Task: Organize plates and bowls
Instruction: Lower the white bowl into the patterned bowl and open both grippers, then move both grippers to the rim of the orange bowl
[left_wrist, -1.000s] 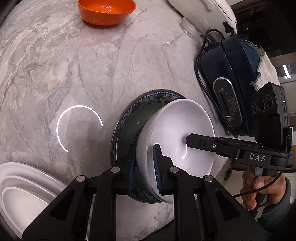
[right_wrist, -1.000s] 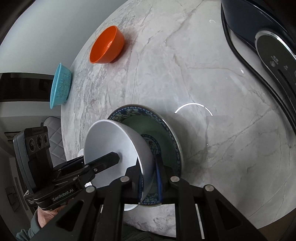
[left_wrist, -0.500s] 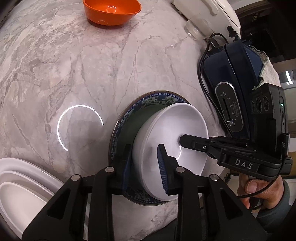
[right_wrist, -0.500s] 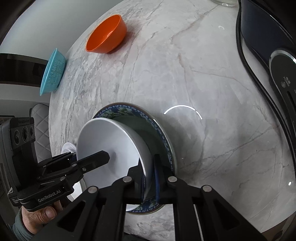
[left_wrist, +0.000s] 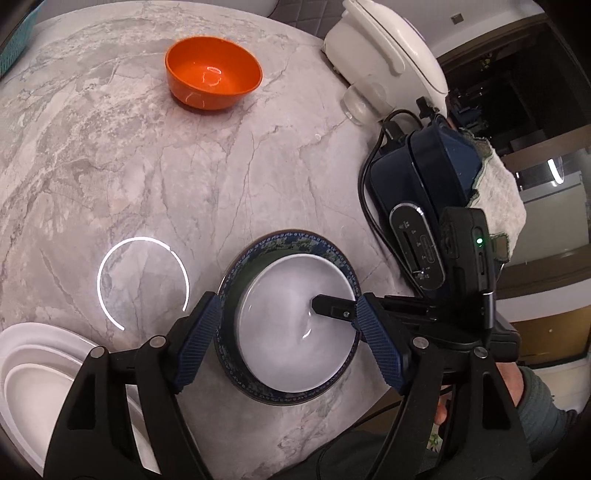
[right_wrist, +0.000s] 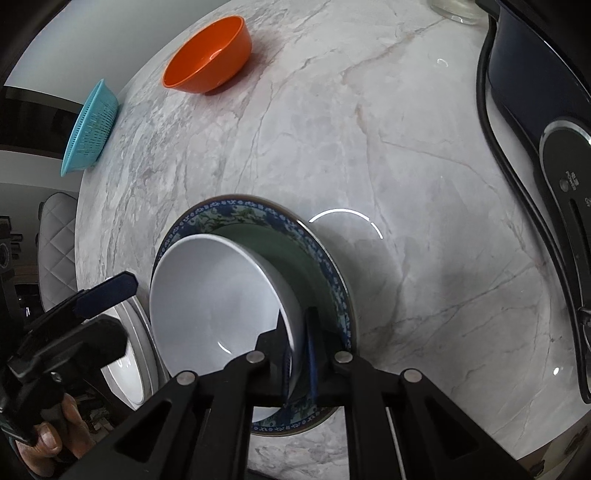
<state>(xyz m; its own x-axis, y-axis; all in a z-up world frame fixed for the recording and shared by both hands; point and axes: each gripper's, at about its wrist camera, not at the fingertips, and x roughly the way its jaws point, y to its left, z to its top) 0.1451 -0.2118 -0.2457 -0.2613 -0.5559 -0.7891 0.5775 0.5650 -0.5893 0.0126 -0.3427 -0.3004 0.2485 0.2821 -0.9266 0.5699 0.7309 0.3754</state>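
White bowl (left_wrist: 295, 325) is set in blue plate (left_wrist: 236, 266) on worktop (left_wrist: 110, 155), rim pinched by right claw (right_wrist: 298, 363) w/ left claw (left_wrist: 286, 339) spread wide, empty; if dragged while clamped, bowl could be tipped.

**Finishes we see**

We see a polished grey-veined marble surface (left_wrist: 110, 155) mirroring a ring light. The white bowl (left_wrist: 291, 328) and blue-patterned plate (right_wrist: 258, 214) look glazed and glossy. The orange bowl (left_wrist: 213, 76) shines like plastic. Our tongs' pads (left_wrist: 195, 343) are ribbed blue rubber.
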